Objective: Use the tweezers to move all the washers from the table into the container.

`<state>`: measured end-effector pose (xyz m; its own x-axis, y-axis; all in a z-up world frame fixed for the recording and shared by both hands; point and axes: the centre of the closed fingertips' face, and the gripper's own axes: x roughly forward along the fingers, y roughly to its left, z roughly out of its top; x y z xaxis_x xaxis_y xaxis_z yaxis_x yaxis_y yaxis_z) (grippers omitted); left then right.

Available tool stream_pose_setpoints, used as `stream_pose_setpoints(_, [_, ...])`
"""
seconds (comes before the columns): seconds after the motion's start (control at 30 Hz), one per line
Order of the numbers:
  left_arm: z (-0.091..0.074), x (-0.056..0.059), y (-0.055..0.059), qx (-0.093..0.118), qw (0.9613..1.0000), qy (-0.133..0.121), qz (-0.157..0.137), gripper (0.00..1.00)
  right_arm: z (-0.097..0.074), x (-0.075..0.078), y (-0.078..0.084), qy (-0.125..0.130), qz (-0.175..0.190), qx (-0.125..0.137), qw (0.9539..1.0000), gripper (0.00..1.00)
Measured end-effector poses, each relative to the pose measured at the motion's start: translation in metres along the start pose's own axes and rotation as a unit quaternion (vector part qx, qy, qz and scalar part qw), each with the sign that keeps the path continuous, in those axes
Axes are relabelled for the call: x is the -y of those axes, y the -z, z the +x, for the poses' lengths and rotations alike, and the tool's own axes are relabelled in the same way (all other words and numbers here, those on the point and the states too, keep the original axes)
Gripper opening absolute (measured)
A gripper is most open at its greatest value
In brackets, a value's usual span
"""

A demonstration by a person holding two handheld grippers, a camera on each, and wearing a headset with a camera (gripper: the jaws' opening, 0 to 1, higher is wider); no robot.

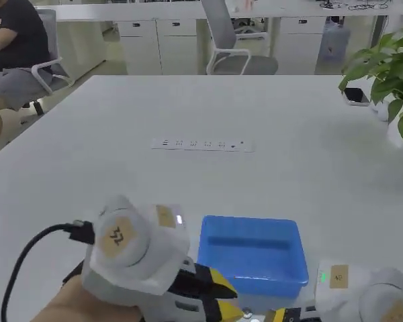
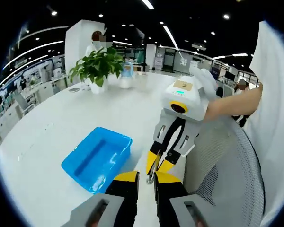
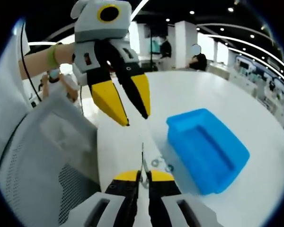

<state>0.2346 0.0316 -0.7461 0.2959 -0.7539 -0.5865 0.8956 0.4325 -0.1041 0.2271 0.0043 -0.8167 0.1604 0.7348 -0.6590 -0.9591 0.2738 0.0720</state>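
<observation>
**Head view.** The blue container [image 1: 252, 253] sits on the white table [image 1: 188, 188], near the front edge. Its floor looks bare. The left gripper [image 1: 230, 300] is just left of the container. The right gripper [image 1: 289, 312] enters at the bottom edge, just in front of the container. From this view I cannot tell how wide either gripper stands.

**Left gripper view.** The left gripper's own jaws stand a little apart, with nothing between them. The right gripper comes in from the right, clamped on the tweezers [image 2: 151, 174], whose tips point down at the table beside the container.

**Right gripper view.** The right gripper's jaws are closed tight on the tweezers, which run forward over the table. Two washers [image 3: 156, 162] lie on the table just past the tweezer tips, between them and the container. The left gripper hangs above, jaws apart and empty.

**Status.** I judge that no transfer is complete. Nothing is visible inside the container, and at least two washers are left to move. The tweezers grip no washer that I can see.
</observation>
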Motion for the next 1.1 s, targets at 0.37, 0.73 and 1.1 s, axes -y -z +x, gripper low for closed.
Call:
stream_pose_setpoints(0.37, [-0.053, -0.02, 0.015, 0.153, 0.9678, -0.155, -0.127, 0.44, -0.013, 0.014, -0.002, 0.006, 0.106, 0.049, 0.9931, 0.03])
stream_pose_setpoints(0.73, [-0.07, -0.021, 0.01, 0.199, 0.9455, -0.227, -0.121, 0.62, -0.034, 0.026, -0.008, 0.02, 0.122, 0.057, 0.9907, 0.03])
stream_pose_setpoints(1.1, [-0.076, -0.028, 0.004, 0.217, 0.9334, -0.276, -0.075, 0.78, -0.053, 0.045, -0.023, 0.044, 0.094, 0.049, 0.9935, 0.03])
